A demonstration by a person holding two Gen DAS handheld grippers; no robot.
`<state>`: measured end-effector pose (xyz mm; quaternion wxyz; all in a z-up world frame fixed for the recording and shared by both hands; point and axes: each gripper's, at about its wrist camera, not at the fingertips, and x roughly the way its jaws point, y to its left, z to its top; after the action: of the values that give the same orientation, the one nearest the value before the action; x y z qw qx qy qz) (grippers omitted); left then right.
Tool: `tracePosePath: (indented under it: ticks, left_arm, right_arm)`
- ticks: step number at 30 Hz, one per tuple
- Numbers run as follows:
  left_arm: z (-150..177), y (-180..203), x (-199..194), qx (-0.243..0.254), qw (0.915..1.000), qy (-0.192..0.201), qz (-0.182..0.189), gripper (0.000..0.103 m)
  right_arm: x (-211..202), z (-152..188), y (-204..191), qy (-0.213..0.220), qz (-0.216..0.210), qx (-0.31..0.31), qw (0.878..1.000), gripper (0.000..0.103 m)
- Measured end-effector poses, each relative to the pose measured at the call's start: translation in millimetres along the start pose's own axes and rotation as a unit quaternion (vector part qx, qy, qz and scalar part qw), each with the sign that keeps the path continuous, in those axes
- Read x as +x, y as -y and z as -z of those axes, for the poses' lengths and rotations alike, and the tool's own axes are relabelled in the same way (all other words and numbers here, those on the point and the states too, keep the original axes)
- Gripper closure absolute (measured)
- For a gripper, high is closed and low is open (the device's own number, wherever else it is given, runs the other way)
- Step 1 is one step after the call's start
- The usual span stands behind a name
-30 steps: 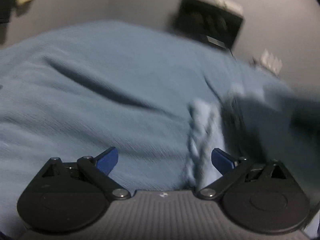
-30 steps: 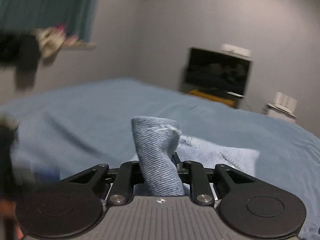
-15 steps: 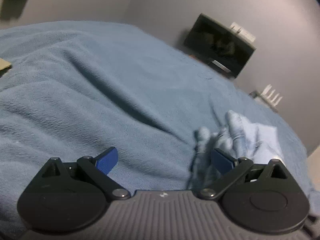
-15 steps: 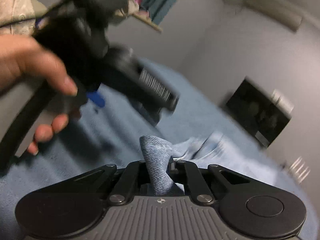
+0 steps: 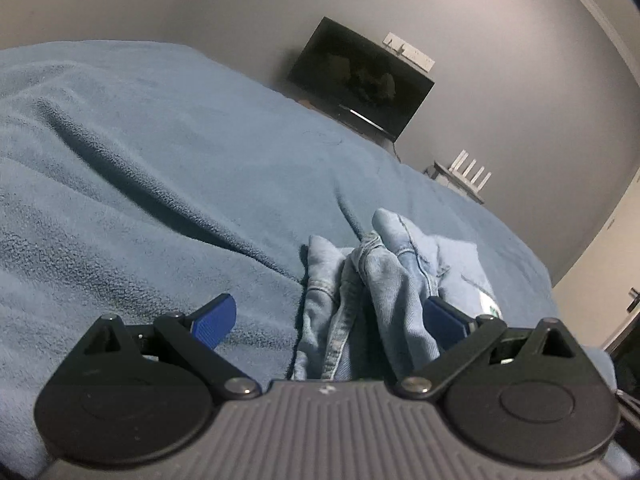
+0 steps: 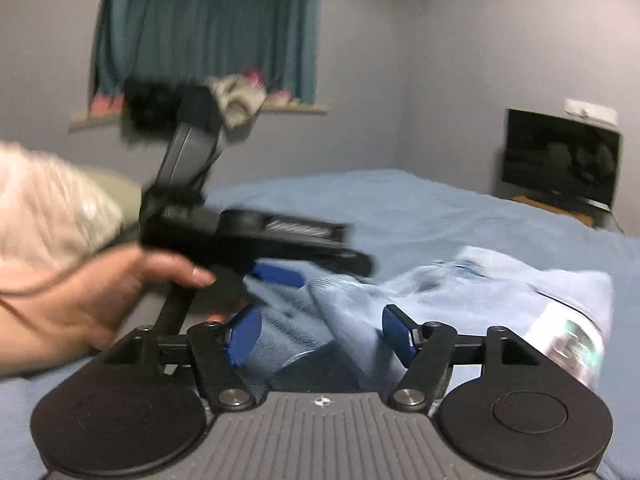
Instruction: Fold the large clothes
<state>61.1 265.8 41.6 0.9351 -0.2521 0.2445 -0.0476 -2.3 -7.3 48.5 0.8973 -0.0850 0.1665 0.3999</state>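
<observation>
Light blue jeans (image 5: 372,280) lie bunched on the blue blanket (image 5: 160,160). My left gripper (image 5: 328,316) stands open around the bunch, and the denim lies against its right pad (image 5: 444,318) without being pinched. In the right wrist view my right gripper (image 6: 320,334) has its jaws opening; a fold of the jeans (image 6: 480,292) lies loose between the pads and is not gripped. A hand (image 6: 100,292) holds the blurred left gripper just left of and above it, one blue pad (image 6: 280,274) showing over the denim.
A dark television (image 5: 360,80) stands against the far wall, a white router (image 5: 468,172) to its right. A teal curtain (image 6: 208,20) hangs over a shelf with clothes (image 6: 236,96). The blanket has a long crease (image 5: 160,200) on the left.
My right gripper was shut on an upright denim fold; its jaws now stand apart and the fold has slumped. My left gripper turned, so the jeans now lie between its fingers.
</observation>
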Motion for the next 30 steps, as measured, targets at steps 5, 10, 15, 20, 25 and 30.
tracePosePath:
  ticks: [5, 10, 15, 20, 25, 30]
  left_arm:
    - [2, 11, -5, 0.025, 0.9984, 0.034, 0.037, 0.002]
    - [6, 31, -16, 0.047, 0.9917, 0.077, 0.092, 0.002]
    - [5, 64, -14, 0.110, 0.9828, 0.087, 0.120, 0.019]
    - [9, 71, 28, 0.135, 0.9884, -0.046, 0.052, 0.094]
    - [24, 46, 33, 0.109, 0.9847, -0.135, 0.017, 0.095]
    - [36, 53, 28, 0.134, 0.9789, -0.153, -0.019, 0.095]
  right_arm:
    - [-48, 13, 76, 0.014, 0.092, 0.116, 0.989, 0.036]
    - [-36, 49, 141, -0.034, 0.165, 0.236, 0.957, 0.050]
    - [-17, 73, 146, -0.045, 0.127, 0.250, 0.959, 0.053]
    - [-2, 67, 143, -0.046, 0.111, 0.235, 0.964, 0.052]
    - [22, 60, 141, -0.049, 0.084, 0.217, 0.971, 0.052]
    - [21, 39, 162, -0.019, 0.073, 0.231, 0.970, 0.056]
